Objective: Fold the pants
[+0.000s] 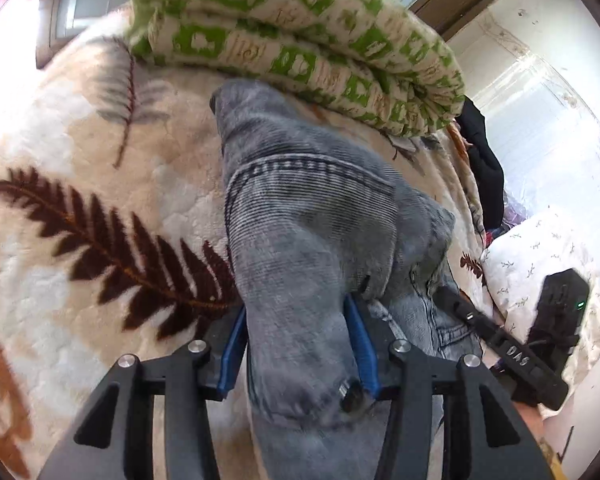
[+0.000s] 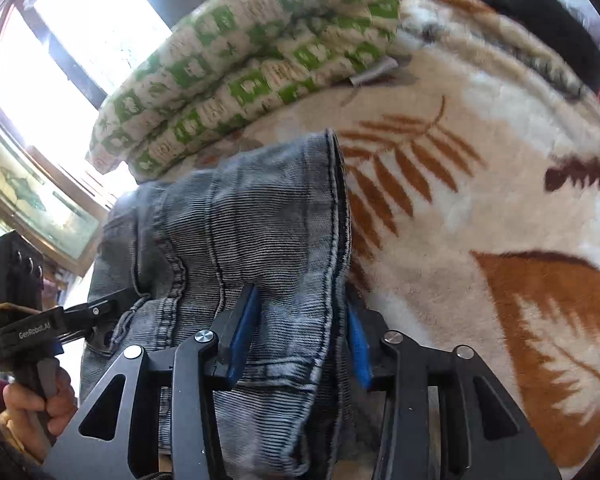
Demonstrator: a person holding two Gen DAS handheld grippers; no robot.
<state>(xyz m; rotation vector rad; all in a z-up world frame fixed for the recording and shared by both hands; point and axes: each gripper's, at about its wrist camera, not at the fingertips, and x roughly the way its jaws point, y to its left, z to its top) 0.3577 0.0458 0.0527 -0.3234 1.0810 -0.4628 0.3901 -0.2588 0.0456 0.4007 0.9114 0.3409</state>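
I hold a gripper in each hand over a bed covered by a cream fleece blanket [image 1: 80,128] printed with brown fern leaves. The pants [image 1: 308,216], grey-blue washed denim, lie bunched on that blanket in front of me, their far end reaching toward a folded green-and-white quilt [image 1: 300,28] that sits further back on the bed.

My left gripper [image 1: 300,344] has its blue pads on either side of a thick fold of the denim near a metal button. The cloth fills the gap between them, but I cannot tell whether the pads press on it or only flank it.

My right gripper [image 2: 300,332] straddles a seamed edge of the pants in the same way: one blue pad lies against the fabric on the left, the other sits just beside the dark stitched hem on the right. Here too the jaws stand partly spread with denim between them, and the grip itself is not clear.

In the right wrist view my left hand [image 2: 40,404] shows at the lower left, wrapped round the handle of the other gripper. A black garment [image 2: 540,12] lies at the bed's far edge, and a white flowered pillow [image 1: 532,248] sits off to the right in the left wrist view.
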